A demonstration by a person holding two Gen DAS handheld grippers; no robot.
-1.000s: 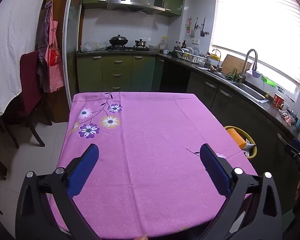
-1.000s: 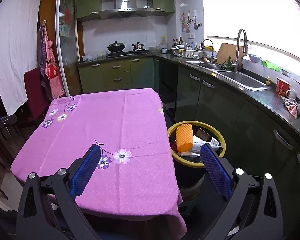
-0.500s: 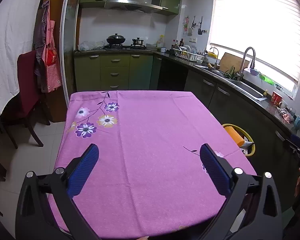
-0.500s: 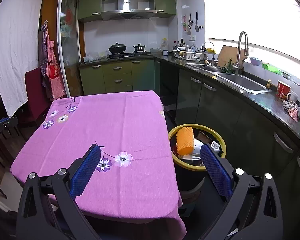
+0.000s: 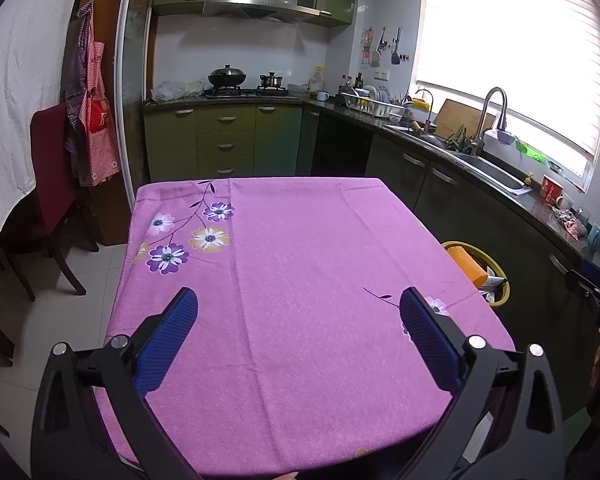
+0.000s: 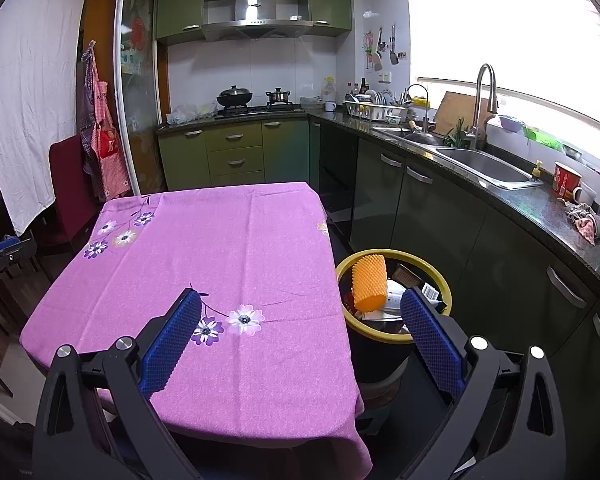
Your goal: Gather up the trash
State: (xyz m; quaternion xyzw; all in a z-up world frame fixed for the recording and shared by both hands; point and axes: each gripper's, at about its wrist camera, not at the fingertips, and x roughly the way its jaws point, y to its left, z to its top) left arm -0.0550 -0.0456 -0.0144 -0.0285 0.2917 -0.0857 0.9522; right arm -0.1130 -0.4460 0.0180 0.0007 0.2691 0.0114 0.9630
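Trash (image 6: 370, 290) sits piled in the yellow-rimmed bin (image 6: 396, 338) beside the table (image 5: 300, 280), whose pink cloth shows nothing left, and both grippers, left (image 5: 298, 308) and right (image 6: 300, 308), have barely shifted over 1 second, jaws wide apart and empty, so collection looks finished.

Home kitchen: stove (image 6: 256, 110), range hood (image 6: 256, 26), sink (image 6: 486, 168), green cabinets (image 6: 234, 152).

Left claw (image 5: 298, 312) spread wide above tablecloth (image 5: 300, 240).
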